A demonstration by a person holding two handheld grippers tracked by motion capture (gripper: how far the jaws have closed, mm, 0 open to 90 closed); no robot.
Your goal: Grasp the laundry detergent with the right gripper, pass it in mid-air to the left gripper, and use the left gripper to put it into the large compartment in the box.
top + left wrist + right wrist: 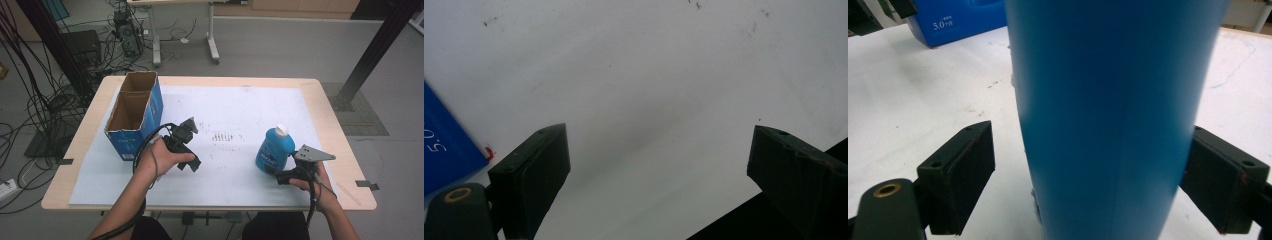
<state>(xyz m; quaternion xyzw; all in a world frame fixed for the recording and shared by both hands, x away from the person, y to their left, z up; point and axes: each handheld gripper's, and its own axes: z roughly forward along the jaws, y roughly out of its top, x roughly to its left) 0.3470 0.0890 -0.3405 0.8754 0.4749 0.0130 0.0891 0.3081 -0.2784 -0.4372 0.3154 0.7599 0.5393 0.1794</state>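
A blue bottle (274, 150) with a white cap stands on the white sheet (235, 115) at the right of the table. My right gripper (280, 176) reaches it from the near side, held level. In the right gripper view the bottle (1108, 125) stands between the jaws of this gripper (1093, 185). The right pad lies at its side, while a gap separates the left pad (968, 175) from it. My left gripper (192, 164) hovers over the sheet left of centre, open, with nothing between its jaws (659, 165).
An open blue cardboard box (135, 107) stands at the table's far left, close to my left hand; its corner (444, 145) shows in the left gripper view. Pencil marks (222, 136) dot the middle of the sheet. Cables and table legs lie on the floor beyond.
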